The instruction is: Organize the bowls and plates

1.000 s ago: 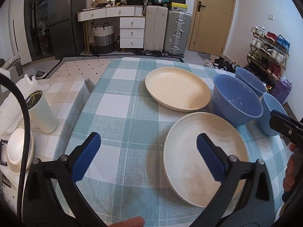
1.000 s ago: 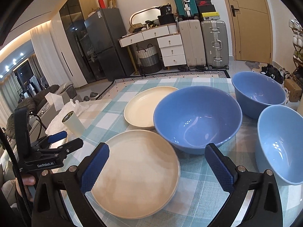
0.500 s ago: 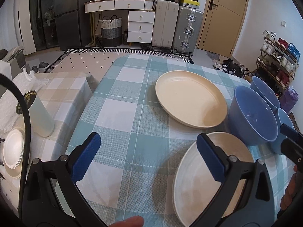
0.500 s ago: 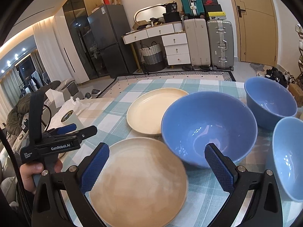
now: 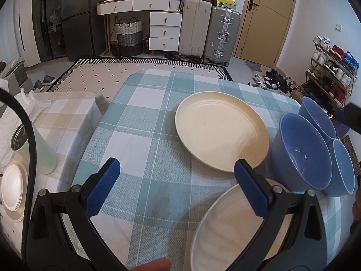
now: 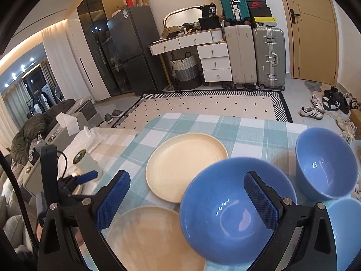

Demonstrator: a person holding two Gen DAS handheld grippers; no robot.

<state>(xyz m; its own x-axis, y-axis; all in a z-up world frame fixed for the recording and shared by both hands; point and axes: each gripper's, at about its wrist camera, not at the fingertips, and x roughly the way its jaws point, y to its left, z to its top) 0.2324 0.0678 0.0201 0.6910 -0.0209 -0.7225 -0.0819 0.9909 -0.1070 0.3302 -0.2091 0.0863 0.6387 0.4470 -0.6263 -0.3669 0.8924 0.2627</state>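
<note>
Two cream plates lie on the checked tablecloth point(image 5: 140, 117): the far plate point(image 5: 221, 131) point(image 6: 185, 164) and the near plate point(image 5: 230, 232) point(image 6: 153, 237). Three blue bowls stand to their right: a big bowl point(image 5: 300, 153) point(image 6: 225, 214), a far bowl point(image 5: 318, 117) point(image 6: 325, 164) and a right bowl point(image 5: 343, 164) point(image 6: 345, 232). My left gripper point(image 5: 178, 180) is open above the cloth, its right finger over the near plate's rim. My right gripper point(image 6: 187, 194) is open above the big bowl and the near plate, holding nothing. In the right wrist view the left gripper point(image 6: 76, 180) shows at the left.
A lower side table point(image 5: 65, 117) with a beige checked cloth adjoins on the left, carrying a white cup point(image 5: 42, 153) and a stack of small white plates point(image 5: 11, 187). Beyond the table's far edge are a rug, drawers, suitcases and a shoe rack point(image 5: 331, 72).
Both grippers have drawn back and tilted up, so plates and bowls sit lower in both views. The left gripper has shifted left of the near plate. Both stay open; nothing on the table moved.
</note>
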